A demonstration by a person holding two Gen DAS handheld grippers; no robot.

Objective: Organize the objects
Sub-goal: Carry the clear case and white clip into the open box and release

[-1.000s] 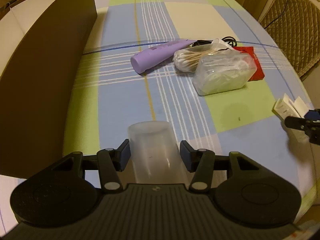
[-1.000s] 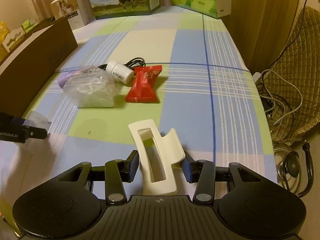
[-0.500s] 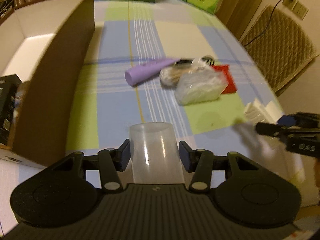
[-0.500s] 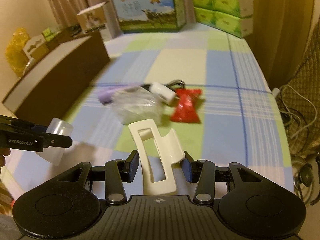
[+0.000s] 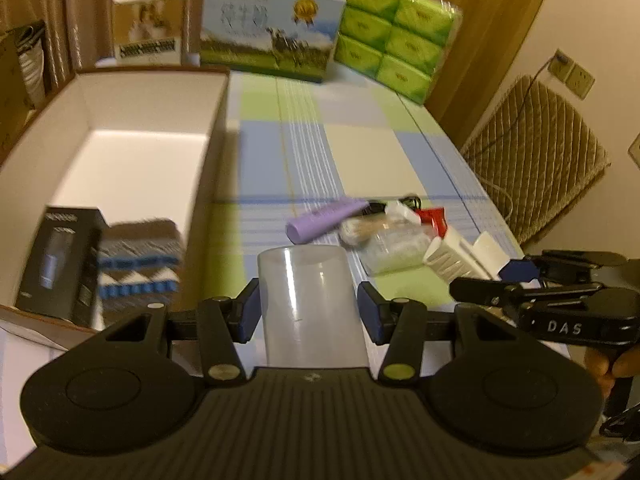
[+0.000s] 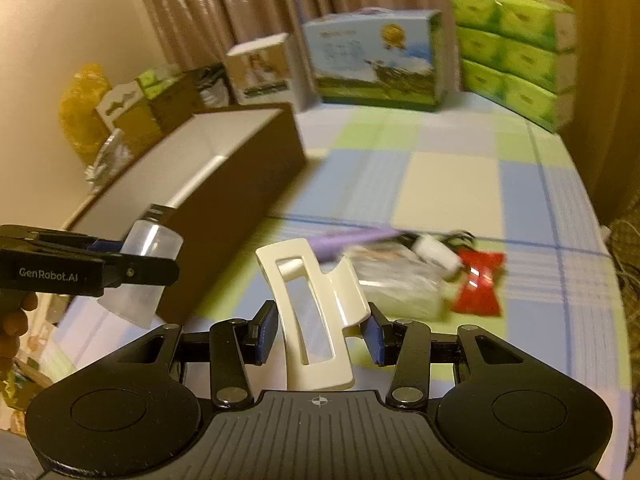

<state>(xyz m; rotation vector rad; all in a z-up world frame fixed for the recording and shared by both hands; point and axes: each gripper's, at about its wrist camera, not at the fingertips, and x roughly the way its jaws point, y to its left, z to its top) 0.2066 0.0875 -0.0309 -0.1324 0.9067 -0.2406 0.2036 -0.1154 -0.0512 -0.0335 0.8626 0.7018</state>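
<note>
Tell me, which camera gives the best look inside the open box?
The left wrist view. It looks down into the box, showing its white floor and a black carton at the near end. The right wrist view shows mostly its brown outer wall and a sliver of the inside.

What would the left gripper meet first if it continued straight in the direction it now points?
Probably the bare checked tablecloth just beyond the clear cup held by the left gripper, with the purple tube slightly right. Depth is uncertain.
</note>
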